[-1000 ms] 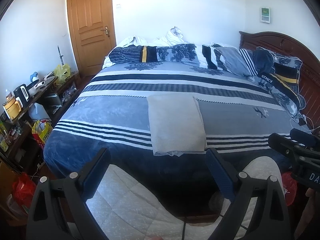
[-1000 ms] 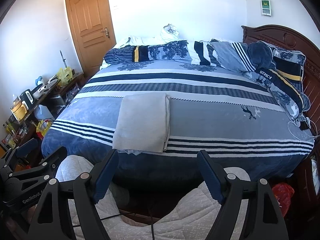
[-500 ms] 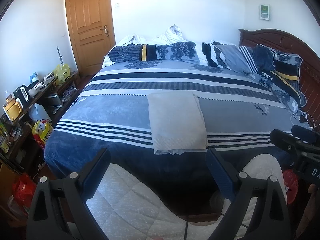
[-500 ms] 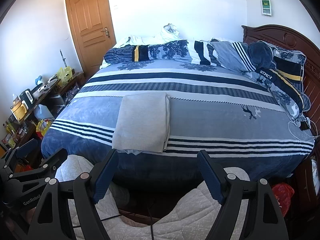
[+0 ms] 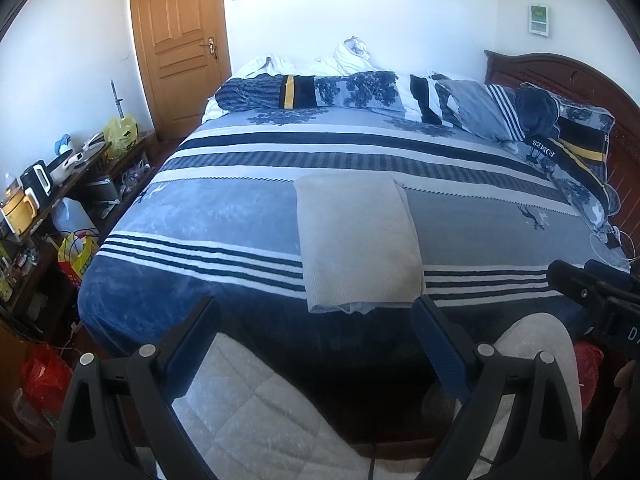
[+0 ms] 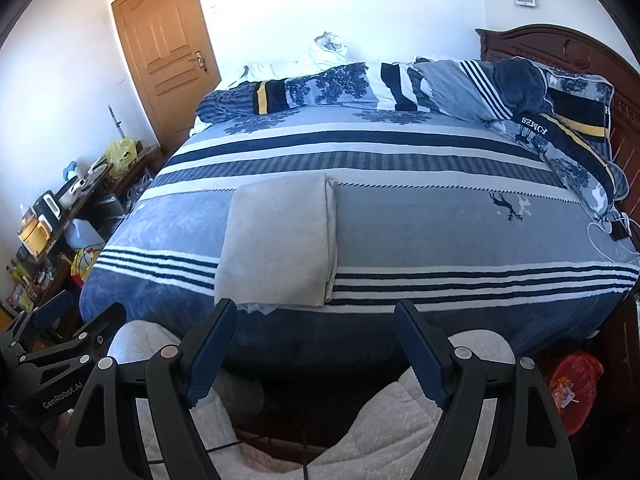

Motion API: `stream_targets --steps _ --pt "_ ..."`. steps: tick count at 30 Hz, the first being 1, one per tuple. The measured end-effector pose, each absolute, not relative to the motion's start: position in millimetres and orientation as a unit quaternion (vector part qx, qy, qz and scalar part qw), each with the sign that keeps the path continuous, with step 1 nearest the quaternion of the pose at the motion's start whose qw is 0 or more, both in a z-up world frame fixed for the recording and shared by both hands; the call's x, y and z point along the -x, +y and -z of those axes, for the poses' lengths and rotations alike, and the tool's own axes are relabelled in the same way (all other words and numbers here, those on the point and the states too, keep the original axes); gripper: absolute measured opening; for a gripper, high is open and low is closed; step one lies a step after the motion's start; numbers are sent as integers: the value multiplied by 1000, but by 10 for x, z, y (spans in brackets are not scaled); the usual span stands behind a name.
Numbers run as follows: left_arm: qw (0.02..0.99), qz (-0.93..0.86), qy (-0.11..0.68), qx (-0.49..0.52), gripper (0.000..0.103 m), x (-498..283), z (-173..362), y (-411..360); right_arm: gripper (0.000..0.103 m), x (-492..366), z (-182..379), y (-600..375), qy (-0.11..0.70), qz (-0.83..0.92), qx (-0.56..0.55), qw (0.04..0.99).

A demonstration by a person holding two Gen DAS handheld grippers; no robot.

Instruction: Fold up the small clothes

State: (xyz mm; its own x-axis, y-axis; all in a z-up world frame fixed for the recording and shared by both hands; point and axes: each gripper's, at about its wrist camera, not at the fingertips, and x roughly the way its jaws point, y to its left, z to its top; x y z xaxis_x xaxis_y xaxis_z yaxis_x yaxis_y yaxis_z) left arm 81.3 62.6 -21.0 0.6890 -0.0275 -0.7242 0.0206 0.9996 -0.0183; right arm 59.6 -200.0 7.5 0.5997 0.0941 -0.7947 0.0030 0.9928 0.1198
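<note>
The garment (image 5: 358,240) is a pale grey-beige knit, lying flat on the bed (image 5: 200,216) as a long rectangle, its near end at the bed's front edge and its length running away toward the pillows (image 5: 480,108). It looks already folded lengthwise: in the right wrist view a doubled layer shows along its right side (image 6: 330,232), and a bit of thinner light fabric pokes out under the near hem. Lying close to the front edge puts it within easy reach of the person, whose quilted light trousers (image 5: 256,408) show at the bottom of both views.

The left gripper (image 5: 316,344) has its fingers spread wide with nothing between them, and it hangs in front of the bed, just short of the garment's near hem. The right gripper (image 6: 314,344) is the same: fingers wide apart, empty, aimed down at the near edge of the cloth. Each gripper also shows at the edge of the other's view, so the two sit side by side, apart from one another.

Holding both wide and level with the near hem suits taking the two near corners at once. My judgement is that the next fold would carry that end up toward the far end, halving the length. The loose under-layer at the hem could slip out if only the top layer is pinched.
</note>
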Motion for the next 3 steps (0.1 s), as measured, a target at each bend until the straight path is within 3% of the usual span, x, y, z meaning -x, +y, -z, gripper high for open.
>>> stream_targets --steps 3 --pt "916 15 401 9 95 -957 271 631 84 -740 8 -2030 451 -30 -60 890"
